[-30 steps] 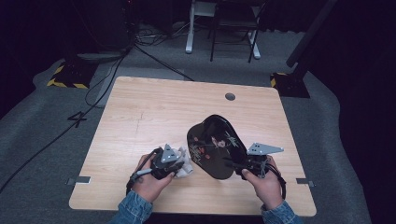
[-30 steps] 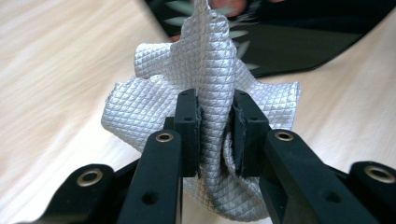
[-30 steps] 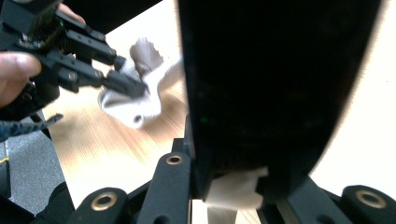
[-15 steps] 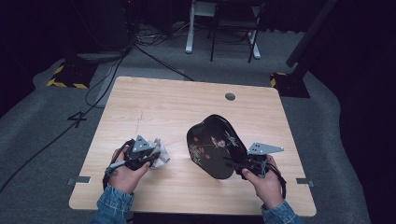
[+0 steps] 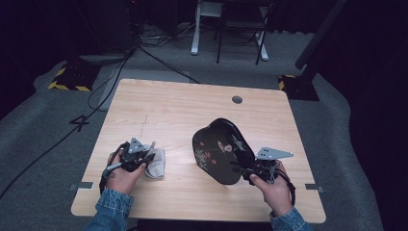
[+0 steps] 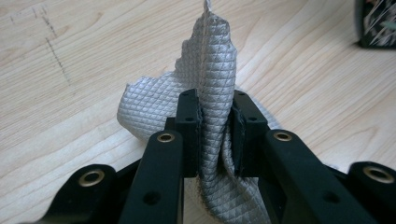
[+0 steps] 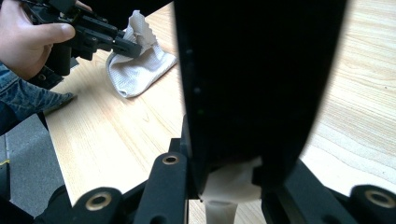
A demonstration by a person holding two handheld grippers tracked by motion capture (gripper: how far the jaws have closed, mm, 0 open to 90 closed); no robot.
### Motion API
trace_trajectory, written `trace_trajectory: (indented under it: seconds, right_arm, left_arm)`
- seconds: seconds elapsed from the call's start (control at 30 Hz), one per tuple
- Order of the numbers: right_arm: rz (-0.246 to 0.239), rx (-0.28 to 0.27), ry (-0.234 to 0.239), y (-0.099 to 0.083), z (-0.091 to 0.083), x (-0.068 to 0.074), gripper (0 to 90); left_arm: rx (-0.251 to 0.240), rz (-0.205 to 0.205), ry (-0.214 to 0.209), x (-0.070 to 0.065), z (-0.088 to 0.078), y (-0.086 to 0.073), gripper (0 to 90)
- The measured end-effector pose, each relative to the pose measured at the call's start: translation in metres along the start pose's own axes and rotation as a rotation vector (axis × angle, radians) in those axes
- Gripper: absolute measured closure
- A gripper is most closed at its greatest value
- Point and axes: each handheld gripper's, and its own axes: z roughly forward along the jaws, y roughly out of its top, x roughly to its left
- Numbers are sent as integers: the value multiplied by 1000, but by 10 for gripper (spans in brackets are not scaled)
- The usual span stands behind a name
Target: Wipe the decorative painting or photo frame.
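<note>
Left gripper (image 5: 144, 155) and cloth (image 5: 156, 166) — leftward from tray (image 5: 221, 150)

You're looking down on a light wooden surface (image 5: 159, 106) with a round grommet hole (image 5: 236, 99) near its far edge and small metal brackets (image 5: 81, 186) at the near corners. Under it lies grey carpet (image 5: 43, 120), and there's a "4" marked in dark tape (image 5: 79, 122) on your left. Black cables (image 5: 144, 50) snake across the floor from the back. You've got yellow-and-black striped bases (image 5: 70, 79) at the far left and another (image 5: 288, 84) at the right, carrying a dark slanted pole (image 5: 320, 36). At the back stands a white-legged frame (image 5: 197, 29) beside a dark chair (image 5: 240, 29). The room behind is dim, nearly black
</note>
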Motion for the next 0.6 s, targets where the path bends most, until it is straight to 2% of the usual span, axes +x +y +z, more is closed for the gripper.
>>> trace_trajectory:
  seconds: [0.17,0.27,0.37,0.5,0.6]
  right_arm:
    - [5,-7,-6,0,-1,-1,722]
    - [4,-14,-11,0,-2,-1,686]
    - [6,-26,-21,1,-4,-2,627]
    - [-3,-39,-40,2,-6,-1,568]
    - [-7,-49,-51,3,-8,0,524]
  left_arm:
    - [6,-6,7,3,-1,-3,745]
    - [-1,-30,-1,5,-4,-5,715]
    - [-17,-35,7,7,-8,-6,645]
    - [-65,-73,21,9,-17,-5,511]
    - [-89,-86,38,9,-27,-2,460]
